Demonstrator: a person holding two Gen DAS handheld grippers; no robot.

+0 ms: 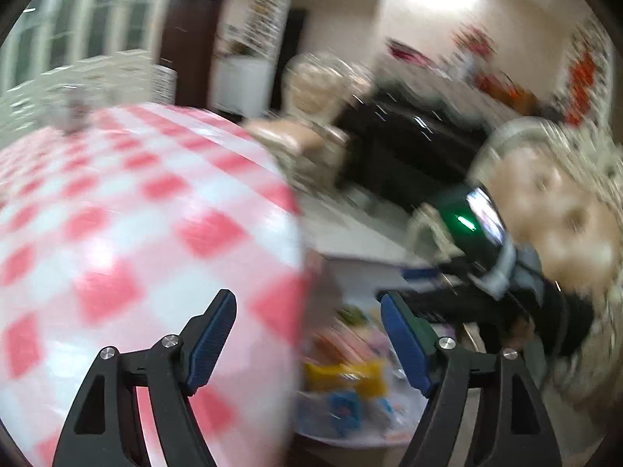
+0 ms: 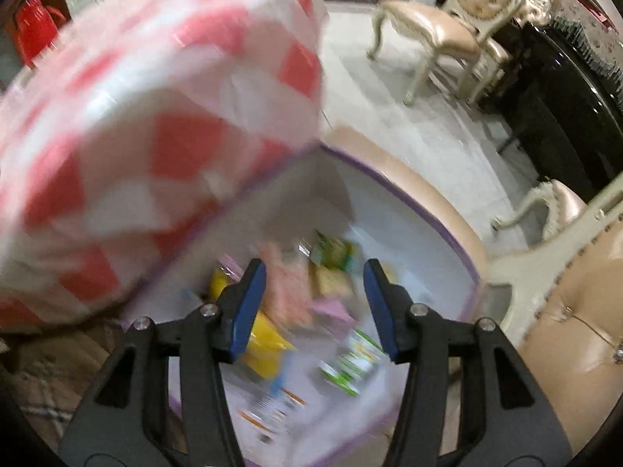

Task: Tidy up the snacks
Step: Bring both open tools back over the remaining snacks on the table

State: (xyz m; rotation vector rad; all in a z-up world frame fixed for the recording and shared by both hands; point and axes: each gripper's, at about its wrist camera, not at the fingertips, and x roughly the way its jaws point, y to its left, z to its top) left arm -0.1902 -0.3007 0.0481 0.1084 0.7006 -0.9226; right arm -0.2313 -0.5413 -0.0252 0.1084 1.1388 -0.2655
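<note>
We are at the start, looking for a snack to pick. The small bright snack packets (image 2: pixel 311 311) lie inside the round white box with a purple rim (image 2: pixel 440 210), just beside the desk with the red and white checked cloth (image 2: pixel 155 136). Our right tongs (image 2: pixel 315 307) hang above the box, spread wide and holding nothing. Our left tongs (image 1: pixel 307 338) are spread and bare too. Next, we should lower one pair onto a packet.

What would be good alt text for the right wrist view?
The open right gripper hovers over a round white purple-rimmed container holding blurred colourful snack packets. A red-and-white checked tablecloth fills the upper left; a cream upholstered chair stands on the pale floor behind.
</note>
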